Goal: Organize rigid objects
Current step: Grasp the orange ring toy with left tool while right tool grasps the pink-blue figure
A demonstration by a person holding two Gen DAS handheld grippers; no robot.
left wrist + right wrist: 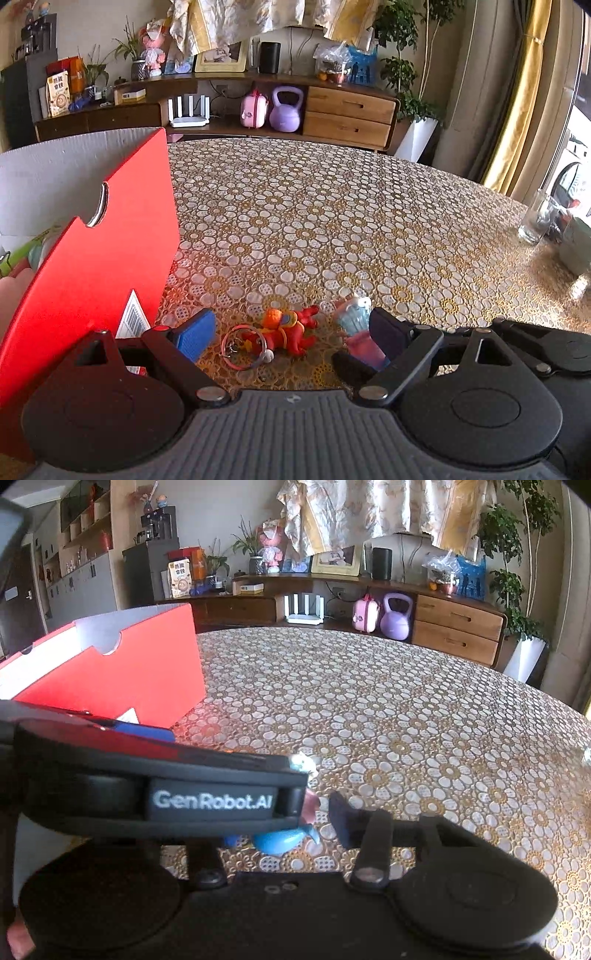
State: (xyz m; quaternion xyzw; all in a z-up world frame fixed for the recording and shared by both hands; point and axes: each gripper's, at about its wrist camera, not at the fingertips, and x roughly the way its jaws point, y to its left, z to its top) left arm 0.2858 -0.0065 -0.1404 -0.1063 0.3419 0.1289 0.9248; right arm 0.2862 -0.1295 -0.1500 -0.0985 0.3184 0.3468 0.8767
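Note:
A red and orange figure keychain (288, 326) with a metal ring (243, 347) lies on the lace tablecloth (332, 221). My left gripper (291, 332) stands open around it, and its blue pads (195, 334) do not touch it. Beside its right finger lies a pink and light-blue toy (356, 323). In the right wrist view my right gripper (284, 834) is closed on that toy's blue end (280, 842). One dark finger (341, 823) shows against it. The other finger is hidden behind the left gripper's body (210, 801). The open red box (92, 258) stands just to the left.
Green and pink items lie inside the red box (122, 679). A clear glass (535, 218) and a pale container (576, 247) stand at the table's right edge. Beyond the table's far edge is a wooden sideboard (347, 110) with a purple kettlebell (286, 109).

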